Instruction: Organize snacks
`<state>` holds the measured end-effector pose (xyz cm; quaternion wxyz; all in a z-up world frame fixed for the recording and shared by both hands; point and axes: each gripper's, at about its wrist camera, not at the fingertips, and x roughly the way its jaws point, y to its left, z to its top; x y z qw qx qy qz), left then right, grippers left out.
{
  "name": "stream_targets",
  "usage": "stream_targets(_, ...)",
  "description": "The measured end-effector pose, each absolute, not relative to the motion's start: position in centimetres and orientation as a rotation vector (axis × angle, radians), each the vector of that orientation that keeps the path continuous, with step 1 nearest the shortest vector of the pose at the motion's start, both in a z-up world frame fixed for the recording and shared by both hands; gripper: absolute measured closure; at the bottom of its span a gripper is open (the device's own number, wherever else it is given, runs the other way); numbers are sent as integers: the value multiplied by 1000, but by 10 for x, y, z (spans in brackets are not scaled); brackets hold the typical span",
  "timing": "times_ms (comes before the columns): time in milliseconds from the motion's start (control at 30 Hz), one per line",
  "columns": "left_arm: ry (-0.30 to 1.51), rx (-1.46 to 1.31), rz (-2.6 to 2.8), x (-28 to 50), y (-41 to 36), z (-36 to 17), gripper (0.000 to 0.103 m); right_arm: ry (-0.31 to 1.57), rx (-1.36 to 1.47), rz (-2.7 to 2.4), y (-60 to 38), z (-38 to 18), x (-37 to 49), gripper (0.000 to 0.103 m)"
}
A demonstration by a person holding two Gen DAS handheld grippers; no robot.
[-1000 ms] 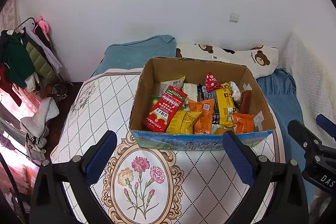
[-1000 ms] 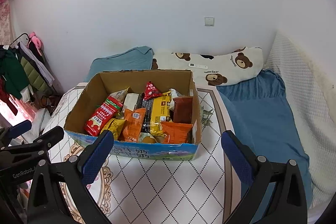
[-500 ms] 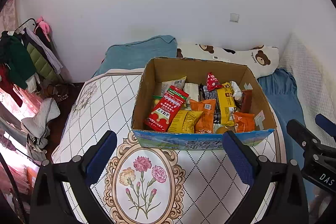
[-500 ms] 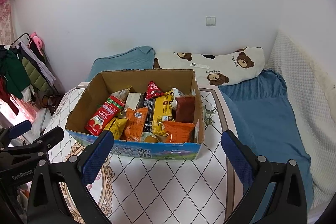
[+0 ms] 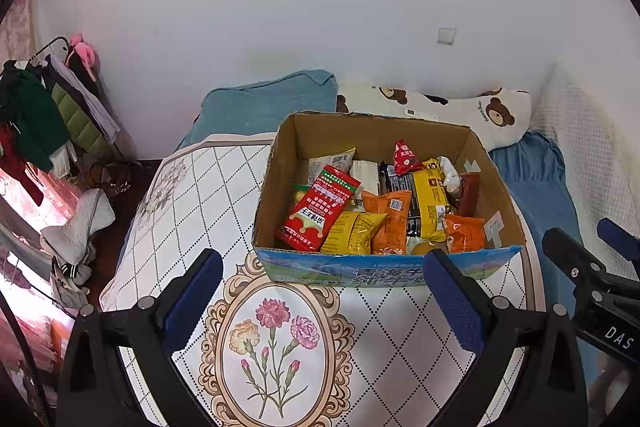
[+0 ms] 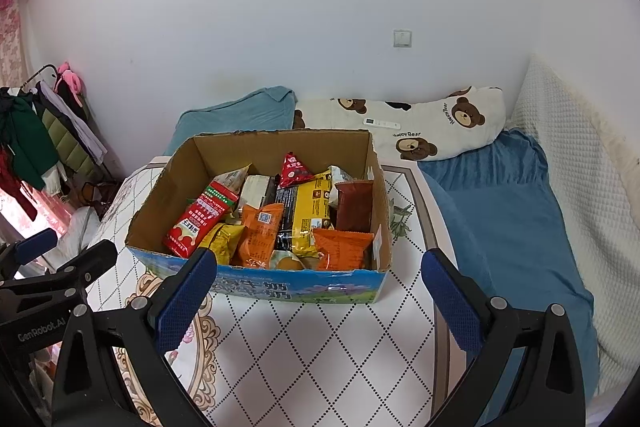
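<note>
Both grippers, left gripper (image 5: pixel 320 301) and right gripper (image 6: pixel 320 293), hover before the snack box (image 6: pixel 280 283); jaws spread wide, holding nothing.

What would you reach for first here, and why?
Probably move the left gripper forward to the long red packet in the cardboard box. Both grippers are open and empty, short of the box, and that packet lies on top at the left side.

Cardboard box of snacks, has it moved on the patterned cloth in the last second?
No. The cardboard box keeps its place against the cloth's flower medallion and the bear pillow; only the cameras drifted slightly.
</note>
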<state>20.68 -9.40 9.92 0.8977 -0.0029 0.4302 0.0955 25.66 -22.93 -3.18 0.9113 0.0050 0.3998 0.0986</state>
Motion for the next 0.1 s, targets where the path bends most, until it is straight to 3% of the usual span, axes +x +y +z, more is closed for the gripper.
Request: stream_targets(100,878,-7,195,206,-93,104,1,821,10,201,-229,-32,256,0)
